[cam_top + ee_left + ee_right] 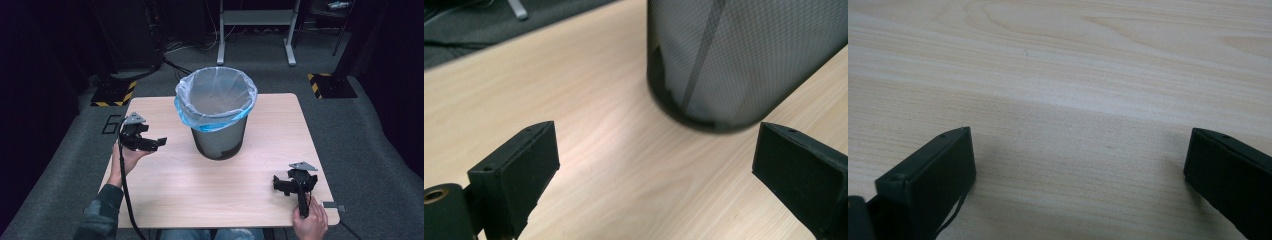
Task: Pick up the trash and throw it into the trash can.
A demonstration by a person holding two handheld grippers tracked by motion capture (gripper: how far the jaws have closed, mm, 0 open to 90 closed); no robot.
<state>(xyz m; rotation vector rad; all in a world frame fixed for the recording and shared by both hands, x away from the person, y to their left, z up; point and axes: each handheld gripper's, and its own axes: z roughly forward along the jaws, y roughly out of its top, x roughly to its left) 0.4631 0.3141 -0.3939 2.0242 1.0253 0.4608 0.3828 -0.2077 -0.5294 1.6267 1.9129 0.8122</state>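
Where the person's hands enter at the near edge of the pale wood-grain worktop (175, 190), the right tongs (295, 184) rest low at the near right, jaws spread wide over bare wood. Left tongs (145, 142), held above the left edge, are likewise released, gripping nothing. Farther in, mid-worktop, stands a dark mesh wastebasket (218, 137) lined with a translucent blue-rimmed plastic bag (216, 97). Beyond: grey carpet, white stand legs (255, 35).

One mesh bin (218, 134) with one plastic liner (215, 102), one table (200, 190), two grippers.
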